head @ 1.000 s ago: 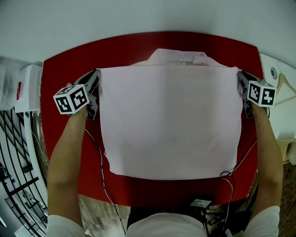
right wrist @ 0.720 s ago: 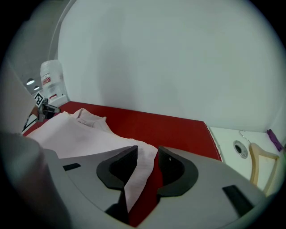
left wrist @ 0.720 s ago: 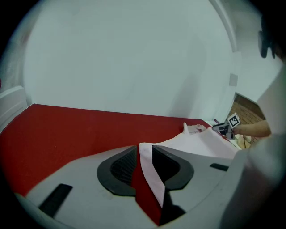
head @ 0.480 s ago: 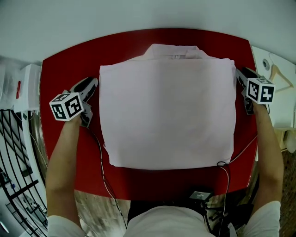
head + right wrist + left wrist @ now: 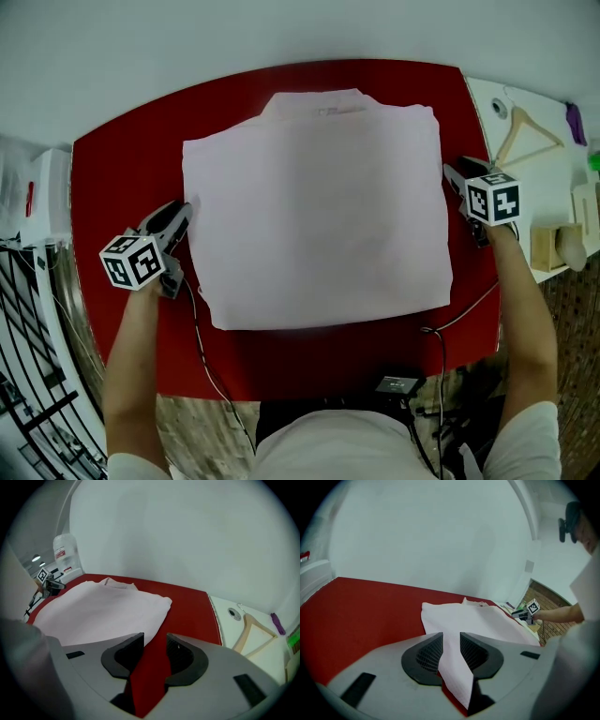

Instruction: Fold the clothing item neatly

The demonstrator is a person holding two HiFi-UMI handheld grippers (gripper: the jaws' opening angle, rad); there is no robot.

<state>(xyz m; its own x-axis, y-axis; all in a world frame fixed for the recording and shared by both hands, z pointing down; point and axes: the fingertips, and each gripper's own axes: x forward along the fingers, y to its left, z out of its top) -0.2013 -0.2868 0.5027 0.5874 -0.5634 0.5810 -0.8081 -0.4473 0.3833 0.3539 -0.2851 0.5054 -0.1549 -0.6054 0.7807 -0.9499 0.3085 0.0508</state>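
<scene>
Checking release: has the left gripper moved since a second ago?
Yes. Left gripper backed from the shirt's far corner toward the table's near edge. Jaws just opened, shirt edge seen between them.

The left gripper's (image 5: 451, 641) jaws, just opened, stand apart with the pink shirt's (image 5: 473, 618) edge loose in their gap. The red table (image 5: 361, 606) spreads left of the shirt, and the right gripper (image 5: 516, 615) is beyond it.
</scene>
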